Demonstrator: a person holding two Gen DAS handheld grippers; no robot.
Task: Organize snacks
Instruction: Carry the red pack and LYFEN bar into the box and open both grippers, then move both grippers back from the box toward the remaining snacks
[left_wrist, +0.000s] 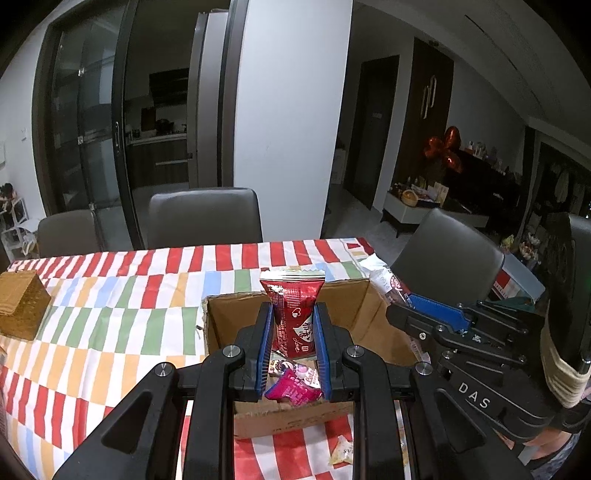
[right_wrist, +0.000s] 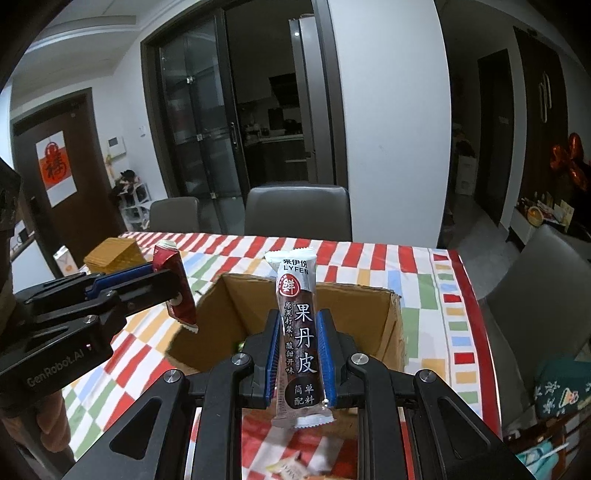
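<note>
A: Gripping confirmed on both sides. Left gripper (left_wrist: 292, 332) pinches a red snack packet (left_wrist: 293, 314) upright between its blue pads (left_wrist: 263, 343), right over the open cardboard box (left_wrist: 354, 295).

B: Right one?

A: Right gripper (right_wrist: 300, 354) clamps a long white-and-brown fruit leather bar (right_wrist: 300, 332), upright, label facing the camera, lower end hanging below the fingers. It sits above the near edge of the same cardboard box (right_wrist: 391, 325).

B: Box contents?

A: Left wrist view shows a magenta wrapper (left_wrist: 291, 391) and another small printed packet (left_wrist: 282, 365) on the box floor. More inside, cannot tell.

B: Anything loose?

A: A small pale candy (left_wrist: 341, 452) lies on the striped tablecloth (left_wrist: 110, 314) just in front of the box. A tan woven box (left_wrist: 22, 302) stands well apart at the far left. In the right wrist view the left gripper (right_wrist: 173, 288) holds the red packet (right_wrist: 177, 288) just left of the box.
</note>
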